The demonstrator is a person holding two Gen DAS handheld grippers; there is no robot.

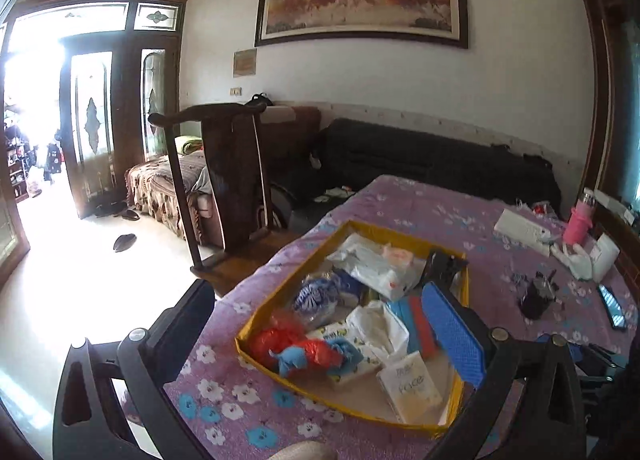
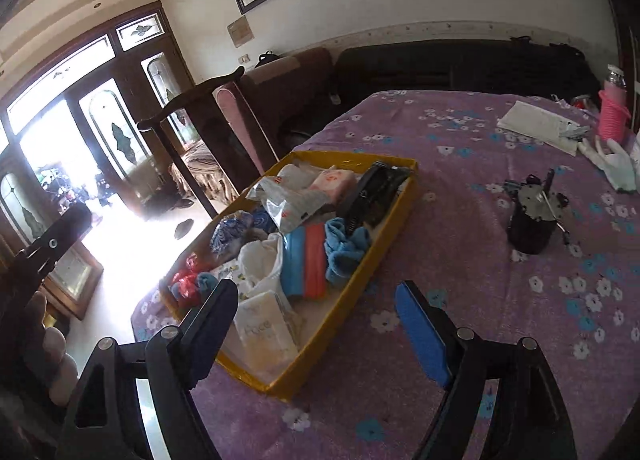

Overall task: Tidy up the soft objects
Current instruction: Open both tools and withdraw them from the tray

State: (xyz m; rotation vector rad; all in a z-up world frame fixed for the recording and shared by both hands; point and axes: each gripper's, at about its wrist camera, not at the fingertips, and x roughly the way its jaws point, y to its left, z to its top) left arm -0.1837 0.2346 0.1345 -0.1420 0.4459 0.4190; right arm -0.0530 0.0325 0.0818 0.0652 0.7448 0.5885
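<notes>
A shallow yellow box [image 1: 448, 426] [image 2: 404, 200] sits on the purple flowered tablecloth [image 2: 460, 132]. It holds soft things: tissue packs [image 1: 412, 384] [image 2: 264, 332], a red plastic bag [image 1: 276, 340] [image 2: 184, 284], a blue cloth [image 2: 344, 248], white plastic bags [image 1: 380, 268] [image 2: 296, 200] and a blue-and-red folded item [image 2: 306, 266]. My left gripper [image 1: 324, 324] is open and empty, raised above the box's near end. My right gripper [image 2: 320, 320] is open and empty, over the box's near right corner.
On the cloth stand a black cup with metal parts [image 2: 534, 216], a white glove [image 2: 612, 164], a white packet [image 2: 536, 124], a pink bottle [image 2: 612, 112] and a phone [image 1: 612, 306]. A dark wooden chair [image 1: 236, 168] stands left of the table, a dark sofa [image 1: 432, 160] behind it.
</notes>
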